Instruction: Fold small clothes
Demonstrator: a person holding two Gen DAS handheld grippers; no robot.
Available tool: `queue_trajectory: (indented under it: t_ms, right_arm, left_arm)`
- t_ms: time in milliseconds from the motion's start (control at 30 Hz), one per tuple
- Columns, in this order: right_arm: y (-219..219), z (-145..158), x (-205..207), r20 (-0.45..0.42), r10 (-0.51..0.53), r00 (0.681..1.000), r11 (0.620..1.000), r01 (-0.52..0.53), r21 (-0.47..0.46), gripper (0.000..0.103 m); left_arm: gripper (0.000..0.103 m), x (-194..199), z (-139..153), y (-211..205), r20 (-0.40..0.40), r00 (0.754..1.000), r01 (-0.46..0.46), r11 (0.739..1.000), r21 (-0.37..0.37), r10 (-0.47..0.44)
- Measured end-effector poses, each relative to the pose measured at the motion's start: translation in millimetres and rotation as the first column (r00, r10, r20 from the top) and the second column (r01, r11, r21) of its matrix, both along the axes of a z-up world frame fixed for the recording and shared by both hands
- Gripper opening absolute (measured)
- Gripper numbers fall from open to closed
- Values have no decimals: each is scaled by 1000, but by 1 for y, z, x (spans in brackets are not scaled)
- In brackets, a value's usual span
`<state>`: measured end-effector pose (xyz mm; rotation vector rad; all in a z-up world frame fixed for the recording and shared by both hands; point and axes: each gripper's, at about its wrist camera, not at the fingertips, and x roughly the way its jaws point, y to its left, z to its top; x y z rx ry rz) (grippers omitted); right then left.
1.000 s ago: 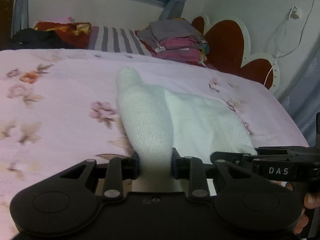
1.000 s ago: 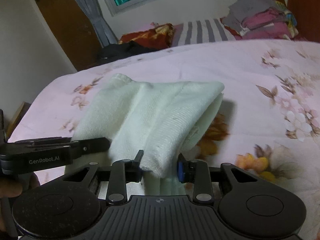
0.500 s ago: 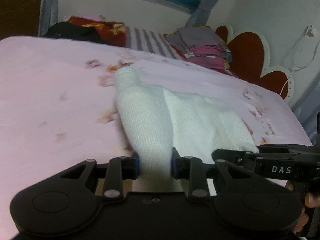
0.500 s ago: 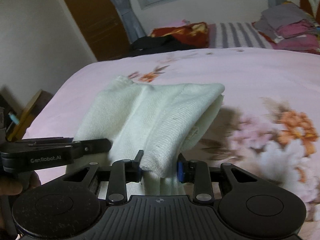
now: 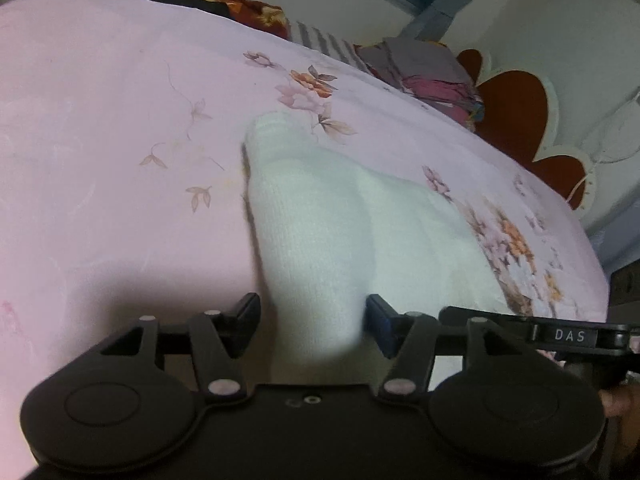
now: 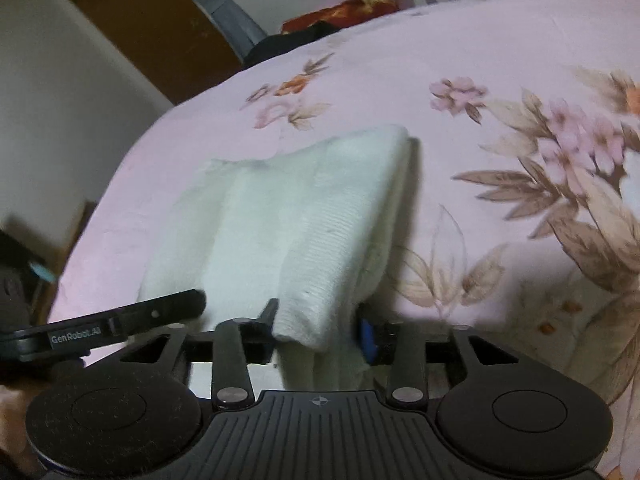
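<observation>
A white knitted garment (image 5: 320, 220) lies folded on a pink bedsheet (image 5: 120, 140) printed with brown and orange flowers. The knit is fine-ribbed and soft, bulked into two rounded lobes with a narrow rounded end pointing away up the bed.

The left gripper (image 5: 312, 312) is opening: its black fingers stand spread on either side of the near fold, and a gap shows on the left one, so the pads no longer pinch the cloth. The right gripper (image 6: 316, 328) is also opening, with the garment's near corner (image 6: 304, 320) between its fingers; the left pad looks just beside the knit, though motion blur makes contact hard to judge there.

In the right wrist view the garment's thick folded edge (image 6: 396, 208) runs along its right side, casting a shadow on the sheet, and its left side sits near the bed's edge (image 6: 100, 240). Broad bare sheet stretches to the right and beyond.

A stack of folded clothes (image 5: 424, 72) rests well apart at the far end, beside a red scalloped headboard (image 5: 516, 108).
</observation>
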<state>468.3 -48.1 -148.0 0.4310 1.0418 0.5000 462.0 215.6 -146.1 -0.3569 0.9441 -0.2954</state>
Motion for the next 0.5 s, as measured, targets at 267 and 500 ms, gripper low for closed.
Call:
queue_trajectory:
  t_ms: [267, 500]
  right_arm:
    - [-21, 39, -4, 136, -58, 989, 998, 61, -21, 43]
    - [20, 41, 37, 196, 30, 980, 992, -5, -125, 36]
  left_arm:
    - [28, 3, 43, 12, 156, 988, -15, 993, 115, -3]
    - [22, 34, 32, -18, 106, 982, 138, 974, 181, -159]
